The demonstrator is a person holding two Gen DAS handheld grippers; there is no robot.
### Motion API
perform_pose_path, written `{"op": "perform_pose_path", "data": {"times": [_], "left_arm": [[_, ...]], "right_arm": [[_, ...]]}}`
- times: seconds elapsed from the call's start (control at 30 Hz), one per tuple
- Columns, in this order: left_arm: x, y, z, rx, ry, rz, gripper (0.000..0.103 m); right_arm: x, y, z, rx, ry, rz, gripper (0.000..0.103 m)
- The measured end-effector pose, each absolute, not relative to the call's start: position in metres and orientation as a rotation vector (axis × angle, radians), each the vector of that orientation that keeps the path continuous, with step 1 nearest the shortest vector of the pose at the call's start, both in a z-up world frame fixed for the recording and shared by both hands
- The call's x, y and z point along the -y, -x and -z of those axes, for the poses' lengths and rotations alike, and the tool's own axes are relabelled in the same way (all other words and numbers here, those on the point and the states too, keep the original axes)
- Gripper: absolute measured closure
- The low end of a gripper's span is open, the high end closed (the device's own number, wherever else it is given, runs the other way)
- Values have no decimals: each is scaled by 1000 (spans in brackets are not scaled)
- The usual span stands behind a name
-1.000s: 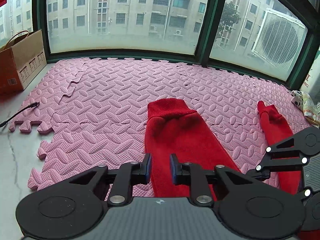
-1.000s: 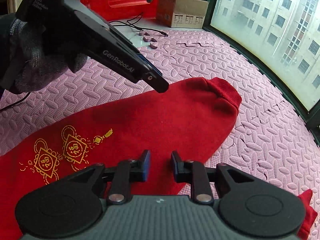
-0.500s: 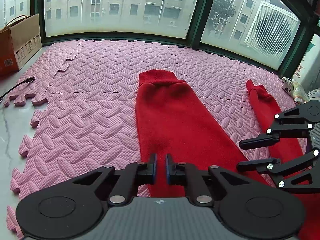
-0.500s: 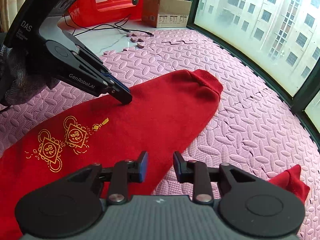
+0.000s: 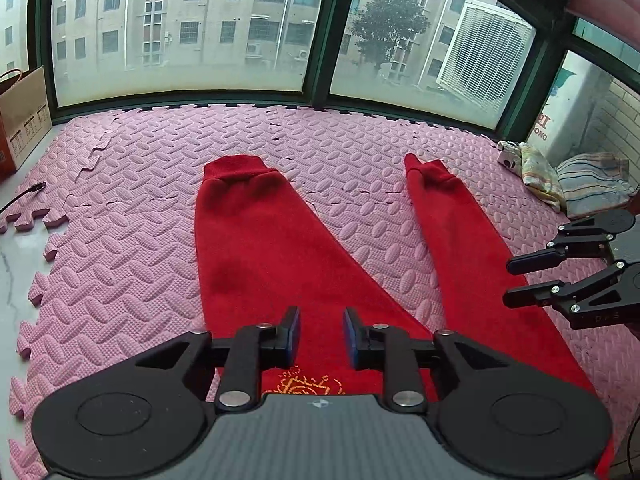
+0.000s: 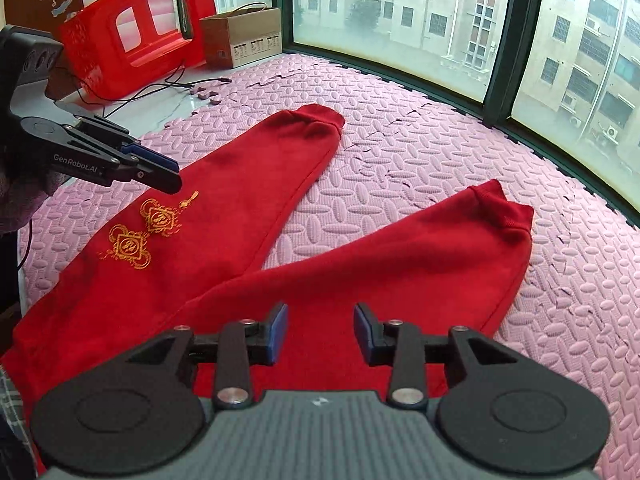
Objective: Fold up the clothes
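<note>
On the pink foam mat (image 5: pixel 132 240) we find the red trousers (image 5: pixel 256 248) lying flat, legs splayed apart, cuffs toward the window. Only our right wrist view shows the gold embroidery (image 6: pixel 146 232) whole, plus a red plastic stool (image 6: pixel 132 36) and cardboard box (image 6: pixel 240 36) beyond the trousers' far leg. Only our left wrist view shows bundled striped cloths (image 5: pixel 568 180) past the other leg. Left gripper (image 5: pixel 322 336) hovers over the embroidered upper leg, jaws parted, holding nothing. Right gripper (image 6: pixel 320 334) hangs above the near leg, jaws wide, empty.
</note>
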State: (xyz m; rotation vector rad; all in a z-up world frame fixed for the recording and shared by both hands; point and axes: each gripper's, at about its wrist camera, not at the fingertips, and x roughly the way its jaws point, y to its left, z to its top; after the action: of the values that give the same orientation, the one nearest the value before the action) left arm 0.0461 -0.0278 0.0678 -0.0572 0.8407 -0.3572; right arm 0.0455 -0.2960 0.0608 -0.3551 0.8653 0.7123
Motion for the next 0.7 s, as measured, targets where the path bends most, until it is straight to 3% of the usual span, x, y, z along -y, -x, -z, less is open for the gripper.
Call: {"op": "perform_pose_path", "data": {"times": [0.43,0.7], "left_arm": [[41,33,-42,-905,13,392,76],[34,38,-38,-919,31,364,76]], "right_arm": [[331,65,-38,-939,391,-697,62],[335,44,-52,-903,301,-675,62]]}}
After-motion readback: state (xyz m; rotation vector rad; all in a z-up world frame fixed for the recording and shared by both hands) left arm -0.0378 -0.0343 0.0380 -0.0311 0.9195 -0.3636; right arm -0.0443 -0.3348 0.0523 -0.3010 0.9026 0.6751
